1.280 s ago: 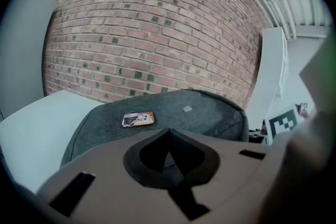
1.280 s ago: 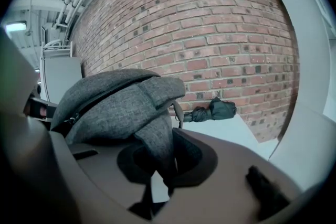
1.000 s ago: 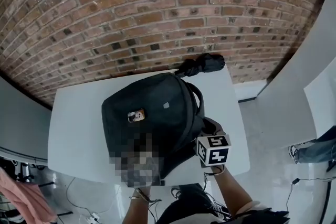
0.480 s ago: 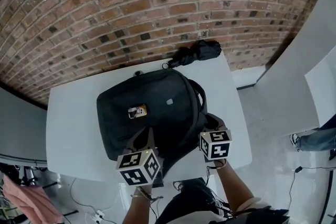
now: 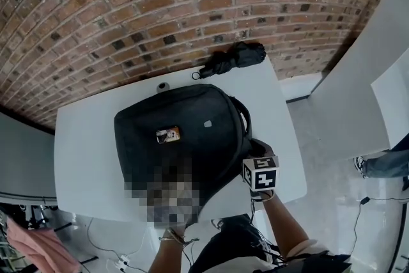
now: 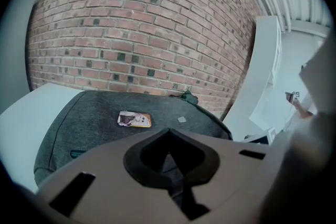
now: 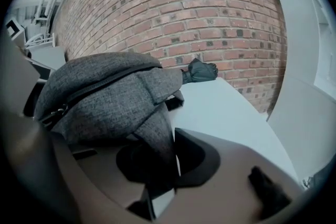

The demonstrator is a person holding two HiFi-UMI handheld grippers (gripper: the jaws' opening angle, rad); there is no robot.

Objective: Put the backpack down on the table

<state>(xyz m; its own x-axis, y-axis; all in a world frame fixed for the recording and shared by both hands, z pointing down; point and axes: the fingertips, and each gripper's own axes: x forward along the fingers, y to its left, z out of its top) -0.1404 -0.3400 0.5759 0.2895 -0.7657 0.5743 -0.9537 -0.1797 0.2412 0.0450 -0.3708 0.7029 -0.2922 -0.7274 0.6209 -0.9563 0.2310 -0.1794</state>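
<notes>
Dark grey fabric backpack (image 5: 185,137) lies flat on white rectangular table (image 5: 83,163). Right gripper (image 7: 157,168) clamped on its grey strap. Left gripper (image 6: 177,183) jaws closed on its dark near-edge fabric. Folded black umbrella (image 5: 233,57) just beyond

This is an indoor workroom, most like an office or studio with bare finishes. Ahead of the right gripper (image 5: 257,156) a rough brick wall (image 5: 192,3) rises behind a plain white table (image 5: 83,156). To the gripper's right, tall white panels (image 5: 364,73) stand over a glossy pale floor (image 5: 313,137), where a person's shoe (image 5: 359,166) shows. Behind it and far to its left, cables (image 5: 96,243) trail over the floor near a pink cloth (image 5: 29,246). A folded umbrella (image 5: 233,57) lies at the table's far edge.
</notes>
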